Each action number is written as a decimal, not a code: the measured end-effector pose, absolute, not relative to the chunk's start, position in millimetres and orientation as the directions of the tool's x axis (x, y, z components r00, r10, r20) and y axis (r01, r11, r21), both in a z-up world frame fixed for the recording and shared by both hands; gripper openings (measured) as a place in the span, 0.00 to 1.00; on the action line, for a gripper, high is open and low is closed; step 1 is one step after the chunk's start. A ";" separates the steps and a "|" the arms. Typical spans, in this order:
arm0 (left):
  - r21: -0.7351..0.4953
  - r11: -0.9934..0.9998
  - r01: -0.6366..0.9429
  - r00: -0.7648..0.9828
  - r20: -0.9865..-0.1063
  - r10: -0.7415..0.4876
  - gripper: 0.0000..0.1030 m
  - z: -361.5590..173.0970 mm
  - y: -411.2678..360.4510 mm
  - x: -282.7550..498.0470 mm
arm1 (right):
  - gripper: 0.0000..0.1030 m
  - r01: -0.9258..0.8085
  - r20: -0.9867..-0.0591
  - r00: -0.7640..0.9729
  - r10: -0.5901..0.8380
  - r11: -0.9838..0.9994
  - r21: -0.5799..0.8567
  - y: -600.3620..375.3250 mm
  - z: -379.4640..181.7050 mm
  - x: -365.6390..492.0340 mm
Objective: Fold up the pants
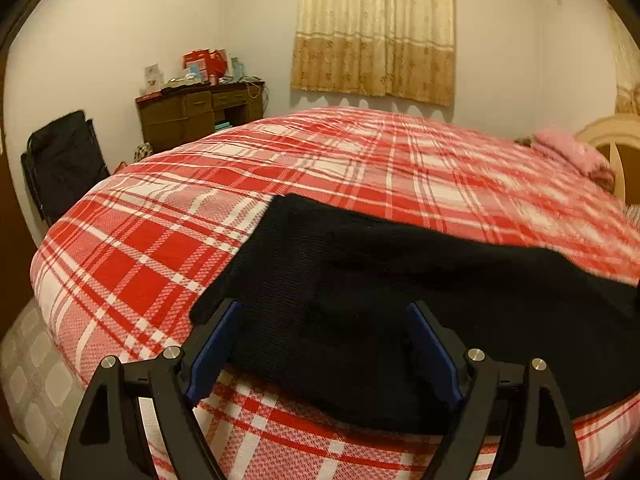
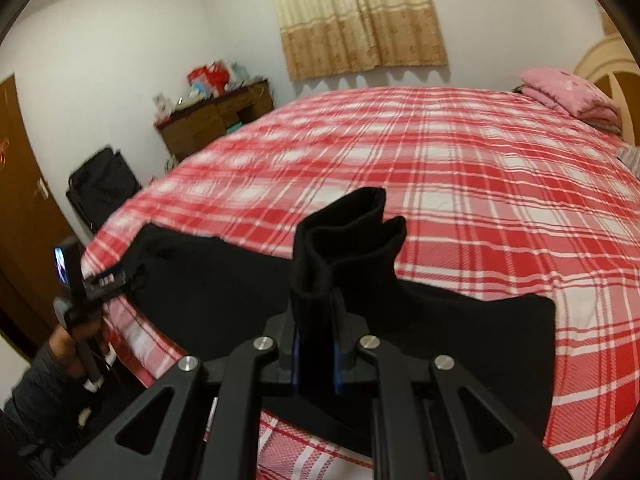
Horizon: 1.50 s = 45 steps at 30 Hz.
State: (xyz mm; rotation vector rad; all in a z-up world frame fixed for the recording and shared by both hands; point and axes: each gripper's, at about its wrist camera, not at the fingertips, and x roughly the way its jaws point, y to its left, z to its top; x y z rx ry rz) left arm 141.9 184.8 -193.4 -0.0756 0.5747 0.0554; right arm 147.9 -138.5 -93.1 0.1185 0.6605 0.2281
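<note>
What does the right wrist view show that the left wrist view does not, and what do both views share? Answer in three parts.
Only the right wrist view shows the right gripper shut on a raised fold of the black pants, the person's hand holding the left gripper, and a brown door.

Only the left wrist view shows the left gripper's open jaws close up, over the pants' edge with nothing pinched.

Both show the pants on the red plaid bedspread, the pink folded blanket, the cluttered desk and the curtain.

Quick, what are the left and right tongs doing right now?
Left tongs: open, over the pants, gripping nothing.
Right tongs: shut on a lifted pants fold.
</note>
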 end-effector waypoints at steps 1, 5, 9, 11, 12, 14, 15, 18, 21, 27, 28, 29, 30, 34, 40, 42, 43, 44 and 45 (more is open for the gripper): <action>-0.071 0.994 -0.083 0.841 -0.540 0.032 0.83 -189.8 185.7 139.6 | 0.14 -0.176 -0.607 0.758 0.239 0.971 0.163 -134.7 -97.9 149.8; -0.087 0.995 -0.042 0.858 -0.514 -0.009 0.83 -172.6 175.1 130.9 | 0.14 -0.192 -0.657 0.716 0.236 0.971 0.139 -125.0 -118.8 157.4; -0.100 0.992 0.071 0.850 -0.515 -0.113 0.83 -158.4 143.4 130.0 | 0.20 -0.215 -0.712 0.659 0.242 0.968 0.130 -118.1 -139.1 166.5; -0.126 0.981 0.149 0.823 -0.533 -0.194 0.83 -156.1 120.8 132.8 | 0.40 -0.230 -0.740 0.629 0.237 0.967 0.114 -114.0 -147.0 169.6; -0.137 0.972 0.189 0.806 -0.544 -0.233 0.83 -155.8 107.9 134.2 | 0.48 -0.239 -0.745 0.620 0.245 0.964 0.118 -113.1 -147.8 169.1; -0.158 0.948 0.278 0.761 -0.566 -0.317 0.83 -156.1 78.1 136.1 | 0.54 -0.273 -0.728 0.612 0.309 0.946 0.172 -117.4 -139.2 161.1; -0.167 0.935 0.314 0.739 -0.575 -0.351 0.83 -156.9 64.9 137.0 | 0.55 -0.279 -0.717 0.619 0.320 0.943 0.179 -120.3 -133.0 156.5; -0.224 0.884 0.411 0.657 -0.599 -0.457 0.83 -160.8 22.5 141.9 | 0.61 -0.258 -0.665 0.687 0.293 0.954 0.153 -139.1 -108.9 136.5; -0.332 0.828 0.451 0.549 -0.629 -0.551 0.83 -169.4 -13.2 150.9 | 0.64 -0.187 -0.613 0.739 0.278 0.960 0.209 -176.1 -95.7 121.4; -0.302 0.809 0.505 0.497 -0.664 -0.558 0.82 -176.8 -70.7 153.6 | 0.68 -0.032 -0.594 0.777 0.208 0.956 0.293 -224.3 -107.7 119.1; -0.298 0.801 0.519 0.489 -0.665 -0.564 0.75 -177.5 -77.0 153.5 | 0.68 -0.018 -0.595 0.776 0.208 0.951 0.309 -228.7 -109.6 121.4; -0.292 0.795 0.531 0.480 -0.670 -0.566 0.66 -177.7 -83.7 153.1 | 0.68 -0.006 -0.597 0.774 0.211 0.945 0.326 -231.5 -112.3 122.9; -0.281 0.796 0.536 0.475 -0.679 -0.560 0.61 -179.5 -89.0 153.1 | 0.68 0.002 -0.598 0.772 0.217 0.939 0.343 -234.3 -114.7 123.6; -0.254 0.803 0.539 0.480 -0.691 -0.540 0.19 -184.1 -96.6 151.6 | 0.68 0.004 -0.589 0.779 0.215 0.938 0.347 -231.2 -116.1 122.2; -0.312 0.794 0.521 0.492 -0.651 -0.578 0.10 -167.3 -75.5 148.3 | 0.68 -0.026 -0.551 0.810 0.201 0.951 0.309 -221.3 -110.7 113.2; -0.315 0.800 0.511 0.510 -0.638 -0.577 0.10 -160.3 -67.8 150.5 | 0.69 -0.039 -0.534 0.821 0.204 0.952 0.304 -219.7 -108.6 111.3; -0.315 0.805 0.503 0.517 -0.637 -0.572 0.10 -158.4 -65.0 152.1 | 0.70 -0.041 -0.525 0.826 0.203 0.952 0.303 -218.8 -107.6 110.3; -0.318 0.813 0.488 0.528 -0.634 -0.565 0.10 -155.8 -59.5 154.3 | 0.71 -0.041 -0.521 0.830 0.200 0.953 0.300 -218.0 -106.9 109.6; -0.320 0.816 0.481 0.534 -0.631 -0.562 0.10 -154.6 -55.8 155.2 | 0.71 -0.041 -0.521 0.831 0.197 0.954 0.296 -217.2 -106.9 110.1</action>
